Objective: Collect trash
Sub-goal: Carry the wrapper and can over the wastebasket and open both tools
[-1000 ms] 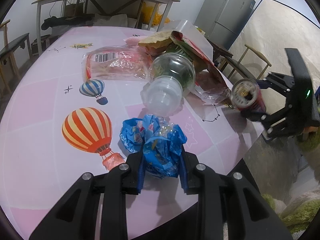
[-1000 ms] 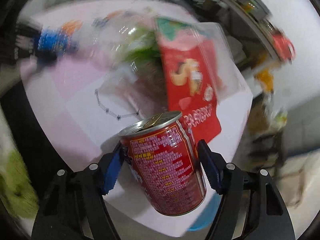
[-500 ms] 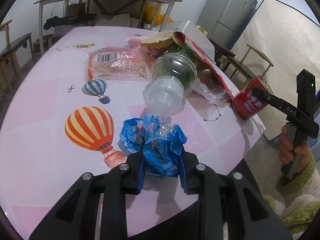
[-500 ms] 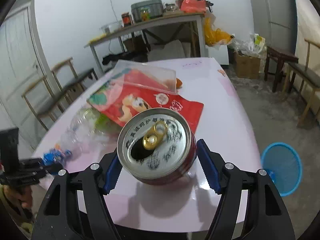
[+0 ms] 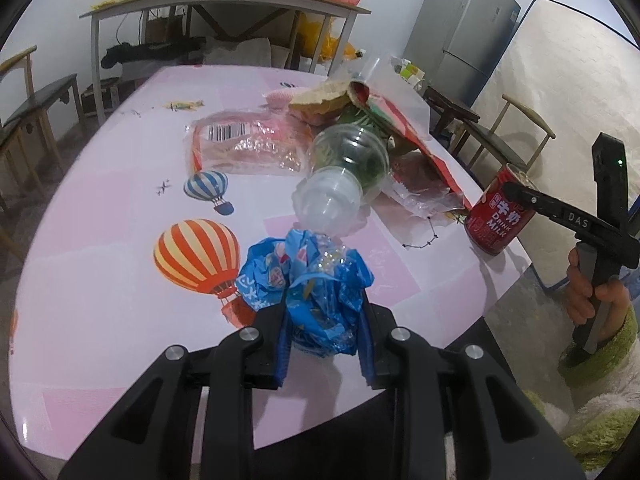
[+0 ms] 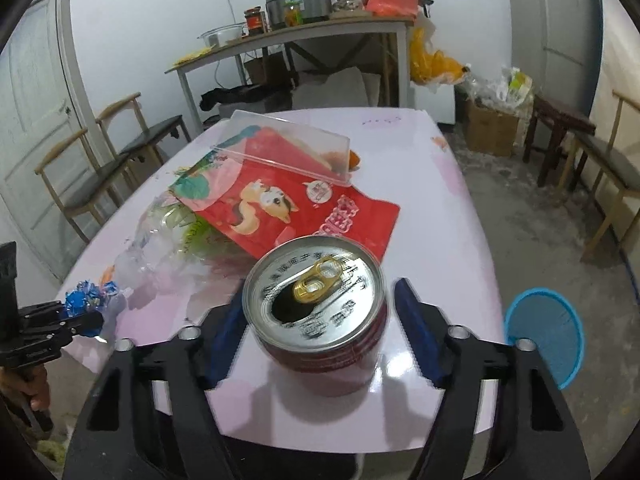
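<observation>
Two claws, two loads. My left gripper [image 5: 322, 322] pinches the blue wrapper [image 5: 308, 284] for binning. My right gripper [image 6: 316, 320] stands spread around the can [image 6: 320, 312], apparently resting on the table [image 6: 460, 216].

You could read "DRINK MILK" in white under Chinese characters on the red can [image 5: 500, 218], and "DAS" on the arm of your right tool [image 5: 520, 196] beside it.

I see white walls, a grey fridge [image 5: 460, 36] far right, a cluttered side table [image 6: 320, 30] behind, wooden chairs [image 6: 116, 160] left, concrete floor [image 6: 532, 216].
</observation>
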Demonstrator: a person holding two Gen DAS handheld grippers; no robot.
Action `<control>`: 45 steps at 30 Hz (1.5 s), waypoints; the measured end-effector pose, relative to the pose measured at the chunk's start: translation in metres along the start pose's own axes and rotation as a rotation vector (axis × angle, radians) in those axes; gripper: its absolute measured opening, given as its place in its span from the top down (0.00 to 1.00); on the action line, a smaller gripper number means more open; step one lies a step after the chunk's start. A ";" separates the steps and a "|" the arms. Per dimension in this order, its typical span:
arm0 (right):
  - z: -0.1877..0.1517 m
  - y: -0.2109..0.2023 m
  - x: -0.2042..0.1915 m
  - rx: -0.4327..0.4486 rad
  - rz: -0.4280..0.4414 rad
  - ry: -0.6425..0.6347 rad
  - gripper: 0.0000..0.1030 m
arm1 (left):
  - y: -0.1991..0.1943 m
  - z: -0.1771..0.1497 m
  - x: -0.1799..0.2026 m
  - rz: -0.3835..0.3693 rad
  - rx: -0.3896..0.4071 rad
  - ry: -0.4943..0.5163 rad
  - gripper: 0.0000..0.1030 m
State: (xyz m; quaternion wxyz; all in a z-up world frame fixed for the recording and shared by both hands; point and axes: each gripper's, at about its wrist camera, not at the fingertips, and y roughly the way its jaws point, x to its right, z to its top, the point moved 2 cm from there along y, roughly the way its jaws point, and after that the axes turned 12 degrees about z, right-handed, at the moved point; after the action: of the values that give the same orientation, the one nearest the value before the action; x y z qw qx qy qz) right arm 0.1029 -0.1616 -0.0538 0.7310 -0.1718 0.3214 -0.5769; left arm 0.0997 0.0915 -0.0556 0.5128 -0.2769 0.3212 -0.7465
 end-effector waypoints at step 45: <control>-0.124 -0.028 0.447 0.089 -0.258 1.007 0.39 | 0.307 0.114 0.532 -0.302 -0.630 0.599 0.69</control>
State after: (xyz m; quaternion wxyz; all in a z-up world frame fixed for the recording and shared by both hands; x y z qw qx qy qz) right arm 0.0565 -0.5813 -0.2494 0.4152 0.1200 0.5847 -0.6865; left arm 0.1941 -0.5150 -0.1718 0.1738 -0.2352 0.6226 -0.7258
